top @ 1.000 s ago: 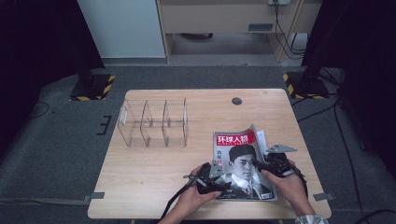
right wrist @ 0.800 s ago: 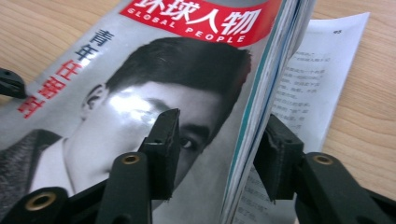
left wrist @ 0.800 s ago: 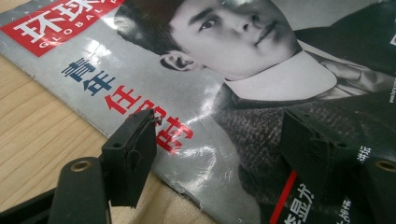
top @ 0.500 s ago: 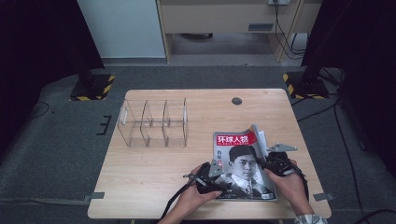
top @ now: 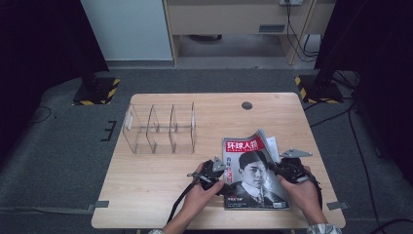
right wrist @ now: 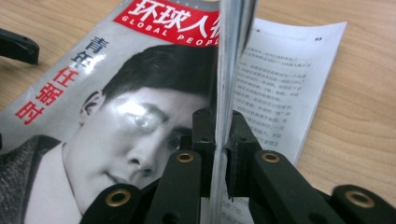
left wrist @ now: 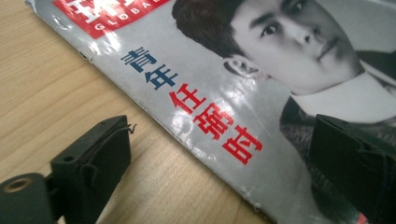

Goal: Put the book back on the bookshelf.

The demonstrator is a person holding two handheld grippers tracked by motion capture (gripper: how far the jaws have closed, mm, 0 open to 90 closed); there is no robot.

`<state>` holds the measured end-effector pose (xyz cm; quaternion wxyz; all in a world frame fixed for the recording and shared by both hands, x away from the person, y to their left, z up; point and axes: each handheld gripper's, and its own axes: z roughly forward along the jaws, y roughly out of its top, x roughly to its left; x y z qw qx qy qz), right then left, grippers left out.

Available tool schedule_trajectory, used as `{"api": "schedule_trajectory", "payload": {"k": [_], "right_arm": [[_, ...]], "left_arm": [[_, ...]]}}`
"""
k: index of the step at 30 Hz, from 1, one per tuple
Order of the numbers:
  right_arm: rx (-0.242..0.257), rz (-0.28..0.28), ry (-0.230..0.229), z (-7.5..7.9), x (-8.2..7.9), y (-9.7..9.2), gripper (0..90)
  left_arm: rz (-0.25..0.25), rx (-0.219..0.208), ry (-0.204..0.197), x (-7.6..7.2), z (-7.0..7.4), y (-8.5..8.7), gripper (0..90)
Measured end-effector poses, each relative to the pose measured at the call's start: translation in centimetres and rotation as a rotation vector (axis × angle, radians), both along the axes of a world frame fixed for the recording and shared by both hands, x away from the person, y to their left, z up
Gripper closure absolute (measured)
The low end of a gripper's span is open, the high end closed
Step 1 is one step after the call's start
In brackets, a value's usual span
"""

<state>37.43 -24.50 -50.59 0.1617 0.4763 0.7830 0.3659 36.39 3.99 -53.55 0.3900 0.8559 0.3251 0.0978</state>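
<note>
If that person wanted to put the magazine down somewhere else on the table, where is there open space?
Bare wood lies in front of the clear divider rack, at the table's near-left corner, and along the far right by the round hole. The near right is crowded: magazine, left gripper, right gripper.

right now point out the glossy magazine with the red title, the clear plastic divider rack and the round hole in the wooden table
glossy magazine (top: 253,178), high view, middle of its cover
clear plastic divider rack (top: 159,127), high view, its middle compartment
round hole (top: 247,105), high view, its centre
</note>
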Motion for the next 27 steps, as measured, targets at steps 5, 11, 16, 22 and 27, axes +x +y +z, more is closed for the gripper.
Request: {"api": "schedule_trajectory", "payload": {"k": [5, 11, 16, 22, 27], "right_arm": [[-0.002, 0.009, -0.018, 0.4, -0.1, 0.0, 87.5], [0.003, 0.011, -0.013, 0.5, -0.2, 0.0, 87.6], [0.012, 0.017, -0.038, 0.9, -0.3, 0.0, 87.7], [0.028, 0.026, -0.063, 1.4, -0.7, 0.1, 87.7], [0.035, 0.042, -0.092, 2.1, -1.1, 0.3, 87.8]], "left_arm": [[0.013, -0.016, 0.016, 0.0, 0.0, 0.0, 4.6], [0.005, -0.014, 0.015, 0.0, 0.0, 0.0, 4.6], [-0.003, -0.02, 0.019, 0.0, 0.0, 0.1, 4.6], [-0.012, -0.025, 0.026, 0.0, 0.0, 0.2, 4.2], [-0.013, -0.05, 0.038, 0.1, 0.0, 0.2, 4.0]]}}
